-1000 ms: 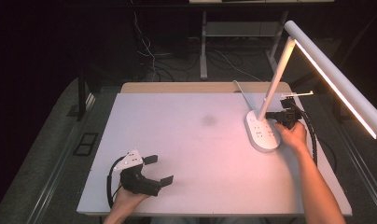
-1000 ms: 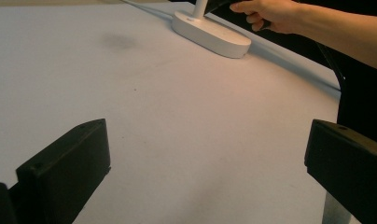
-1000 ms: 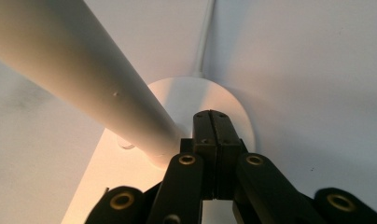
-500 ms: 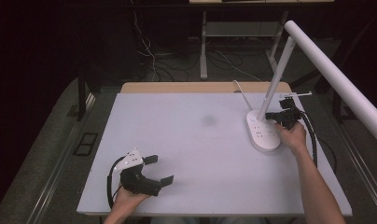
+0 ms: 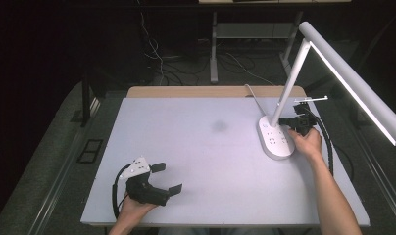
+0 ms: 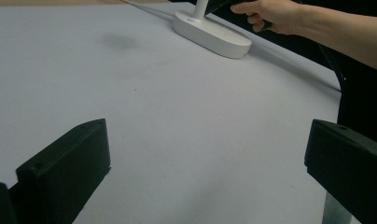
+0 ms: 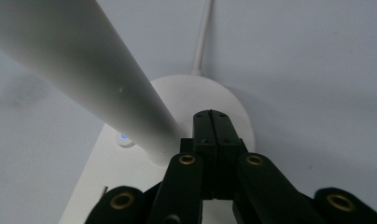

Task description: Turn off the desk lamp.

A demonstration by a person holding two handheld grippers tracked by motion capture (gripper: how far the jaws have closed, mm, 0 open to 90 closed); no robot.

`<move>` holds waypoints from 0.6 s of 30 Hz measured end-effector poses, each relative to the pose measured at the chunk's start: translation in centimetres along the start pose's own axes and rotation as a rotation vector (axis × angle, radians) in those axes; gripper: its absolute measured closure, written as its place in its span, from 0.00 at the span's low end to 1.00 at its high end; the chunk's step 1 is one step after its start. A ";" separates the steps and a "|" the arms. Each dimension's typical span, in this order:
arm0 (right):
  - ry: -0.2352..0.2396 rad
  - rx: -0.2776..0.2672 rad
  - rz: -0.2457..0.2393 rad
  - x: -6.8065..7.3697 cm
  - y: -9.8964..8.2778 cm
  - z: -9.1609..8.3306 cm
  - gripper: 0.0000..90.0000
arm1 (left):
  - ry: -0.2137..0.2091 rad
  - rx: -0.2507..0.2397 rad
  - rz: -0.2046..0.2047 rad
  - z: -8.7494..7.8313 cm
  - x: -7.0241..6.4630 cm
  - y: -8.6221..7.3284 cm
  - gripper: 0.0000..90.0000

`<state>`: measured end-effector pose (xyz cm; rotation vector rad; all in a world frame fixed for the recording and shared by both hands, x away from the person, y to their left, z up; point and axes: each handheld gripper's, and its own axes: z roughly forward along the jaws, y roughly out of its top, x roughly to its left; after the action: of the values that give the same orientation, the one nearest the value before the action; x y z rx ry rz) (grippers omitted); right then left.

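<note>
Both tongs sit at opposite ends of the table (image 5: 206, 147). At the lower left of the high view, the left gripper (image 5: 165, 178) rests near the table's front edge with its jaws wide apart and nothing between them; in its own view the bare surface shows between the two black jaws. At the right of the high view, the right gripper (image 5: 285, 121) has its jaws pressed together with nothing held, their tips against the foot of the lamp's stem, over the base (image 5: 276, 142).

That lamp (image 5: 343, 78) stands at the right side of the table, its long head (image 5: 355, 83) reaching to the frame's right edge with the underside strip glowing. In the right gripper view a small blue light (image 7: 124, 137) shows on the base beside the stem (image 7: 88, 74).

Judging by the glow, the switching-on looks done; what seems left is drawing the right gripper clear of the base.
</note>
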<state>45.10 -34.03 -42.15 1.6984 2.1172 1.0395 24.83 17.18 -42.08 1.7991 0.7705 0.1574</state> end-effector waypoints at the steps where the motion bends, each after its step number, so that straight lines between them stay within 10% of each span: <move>1: -0.001 0.001 0.002 0.0 0.0 0.0 1.00 | -0.001 0.000 0.001 0.0 0.0 0.0 0.00; 18: 0.020 -0.029 0.037 -0.2 -0.4 -0.2 1.00 | 0.000 0.001 0.000 0.0 0.1 0.0 0.00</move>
<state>44.77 -34.34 -42.34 1.7274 2.0798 1.0966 24.91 17.19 -42.09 1.7998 0.7709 0.1569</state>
